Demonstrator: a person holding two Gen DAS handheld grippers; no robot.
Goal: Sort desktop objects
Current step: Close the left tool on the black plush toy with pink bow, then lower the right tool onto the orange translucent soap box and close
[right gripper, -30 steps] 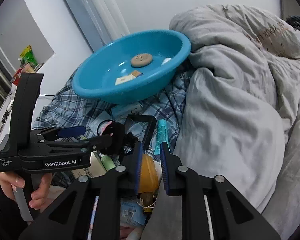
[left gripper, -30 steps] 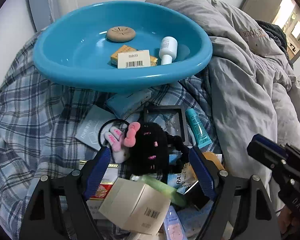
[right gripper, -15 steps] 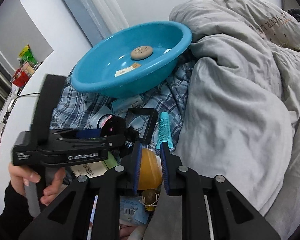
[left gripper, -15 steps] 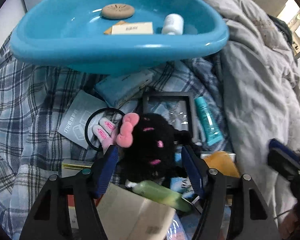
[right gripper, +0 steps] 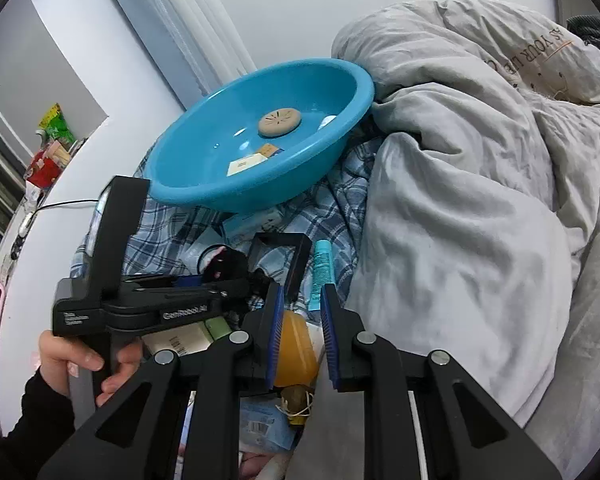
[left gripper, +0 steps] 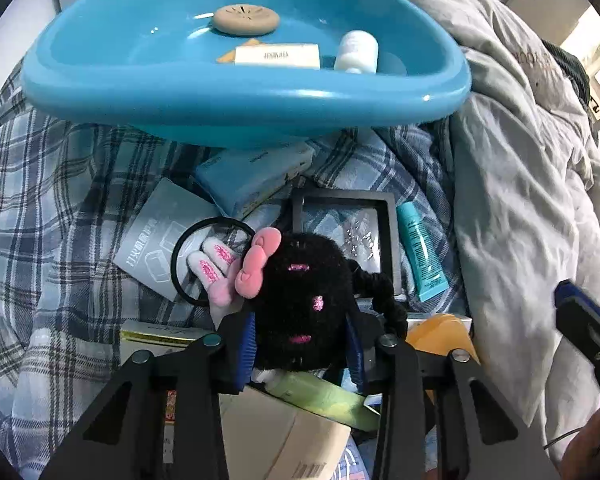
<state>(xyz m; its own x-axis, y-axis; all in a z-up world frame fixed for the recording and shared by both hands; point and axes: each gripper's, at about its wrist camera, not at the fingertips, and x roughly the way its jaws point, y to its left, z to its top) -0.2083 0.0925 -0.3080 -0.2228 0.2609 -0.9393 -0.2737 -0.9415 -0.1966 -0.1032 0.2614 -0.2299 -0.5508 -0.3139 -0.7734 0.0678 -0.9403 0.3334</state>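
Note:
A black fuzzy plush point(left gripper: 300, 300) with a pink bow and pink-white ears lies among clutter on a plaid sheet. My left gripper point(left gripper: 300, 344) is closed around its lower body. It shows small in the right wrist view point(right gripper: 224, 266). A blue basin point(left gripper: 240, 92) sits just beyond, holding a tan round disc point(left gripper: 246, 19), a white box and a white bottle point(left gripper: 356, 52). My right gripper point(right gripper: 300, 336) hovers with a narrow gap, holding nothing, above an orange item point(right gripper: 296, 344).
Around the plush lie a black hair tie point(left gripper: 180, 264), a grey box point(left gripper: 160, 236), a black frame point(left gripper: 344, 232), a teal tube point(left gripper: 420, 256), a green tube point(left gripper: 320, 396) and a cardboard box point(left gripper: 284, 440). A grey duvet point(right gripper: 480, 200) is heaped to the right.
My left gripper moved forward toward the basin and its fingers closed in from wide open onto the black plush. The right gripper stayed about where it was.

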